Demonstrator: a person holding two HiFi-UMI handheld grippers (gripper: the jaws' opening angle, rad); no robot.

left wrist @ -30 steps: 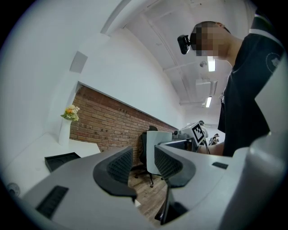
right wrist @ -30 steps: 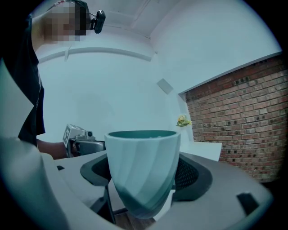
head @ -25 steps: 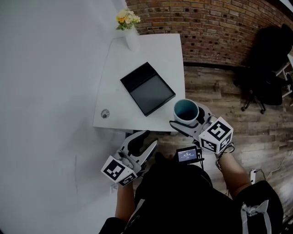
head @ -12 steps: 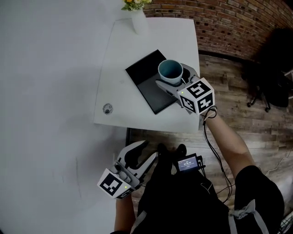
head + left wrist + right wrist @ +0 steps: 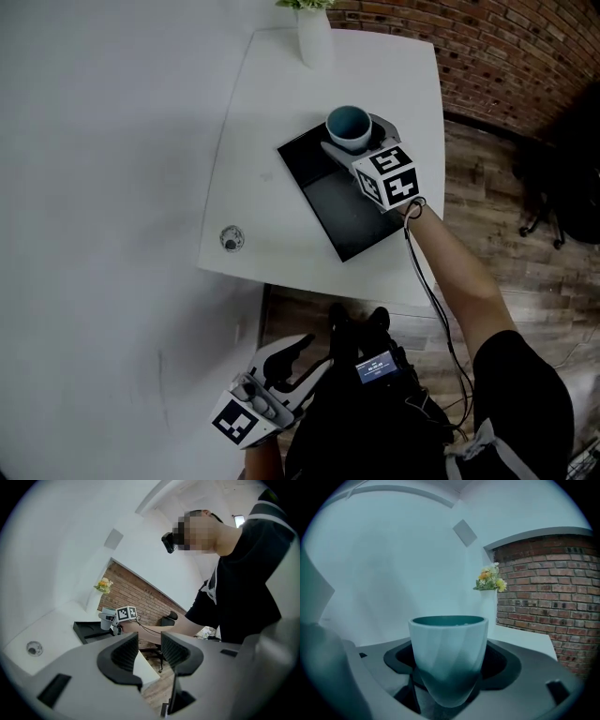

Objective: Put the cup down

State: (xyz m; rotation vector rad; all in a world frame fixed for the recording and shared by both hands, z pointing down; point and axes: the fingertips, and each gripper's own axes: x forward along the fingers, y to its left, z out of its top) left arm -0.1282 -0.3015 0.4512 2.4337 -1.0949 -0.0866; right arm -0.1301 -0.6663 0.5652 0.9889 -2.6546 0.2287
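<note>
Left gripper (image 5: 309, 354) idle by the body; right gripper (image 5: 356, 139) carries the cup (image 5: 349, 125) over the far corner of the black tray (image 5: 342, 202).
Nearest, the left gripper's jaws stand half apart with nothing between them, below the edge of the white table (image 5: 272, 187). Further out, the right gripper's jaws pinch the cup low on its wall, cup upright, rim level. To do this step well: lower it straight, keep the rim level, feel the base settle on the tray, and only then spread the jaws and back off along them without clipping the wall. The head view gives the cup's place over the tray but not its height. The left gripper view sees it side-on, too small to tell if the base touches. The right gripper view shows the grip, plus the flower vase (image 5: 488, 584) and brick wall (image 5: 543, 588) beyond.
</note>
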